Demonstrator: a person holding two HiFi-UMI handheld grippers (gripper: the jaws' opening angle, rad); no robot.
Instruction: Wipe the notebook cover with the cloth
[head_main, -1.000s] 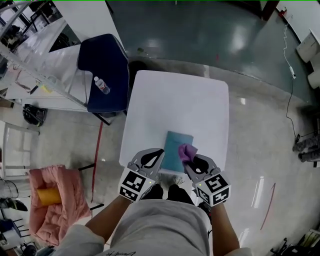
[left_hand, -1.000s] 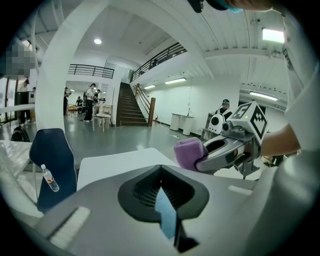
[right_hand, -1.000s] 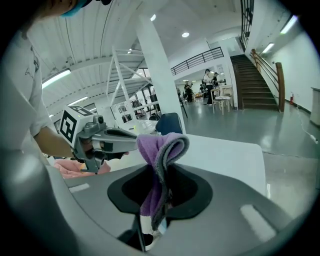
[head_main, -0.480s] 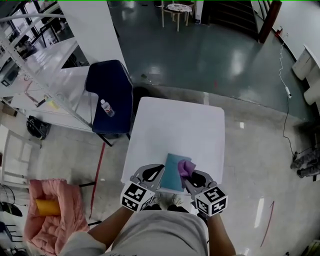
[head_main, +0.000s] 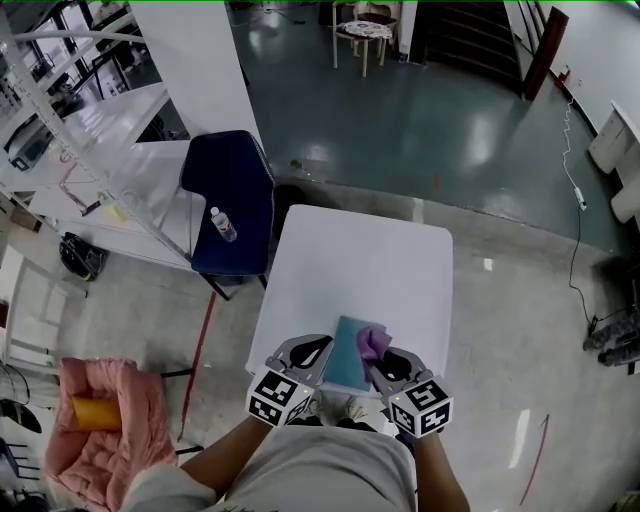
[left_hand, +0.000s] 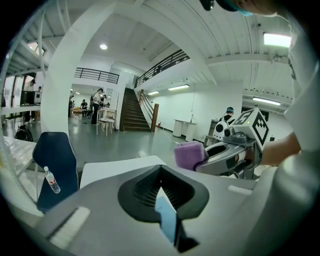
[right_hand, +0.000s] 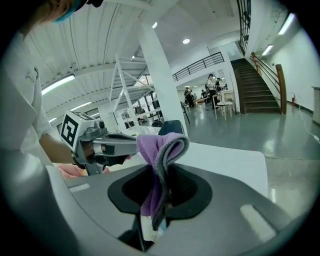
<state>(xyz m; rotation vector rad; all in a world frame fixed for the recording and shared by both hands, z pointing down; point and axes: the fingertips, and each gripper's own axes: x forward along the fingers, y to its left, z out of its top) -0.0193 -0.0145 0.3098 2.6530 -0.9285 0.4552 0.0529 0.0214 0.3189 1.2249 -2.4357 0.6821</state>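
Purple cloth (right_hand: 159, 150) was pinched tight in your right hand-held gripper (head_main: 386, 362), over the teal notebook (head_main: 345, 365) at the worktop's (head_main: 350, 270) near edge. Your left hand-held gripper (head_main: 303, 352) was clamped on the notebook's left edge. Best approach, prob.: brace w/ left, press cloth flat, wipe in long even strokes.

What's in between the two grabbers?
The blue notebook, seen in the head view: the left gripper pinches its edge, and the right gripper holds the purple cloth.

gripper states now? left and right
Left gripper: closed on the notebook edge.
Right gripper: closed on the cloth.
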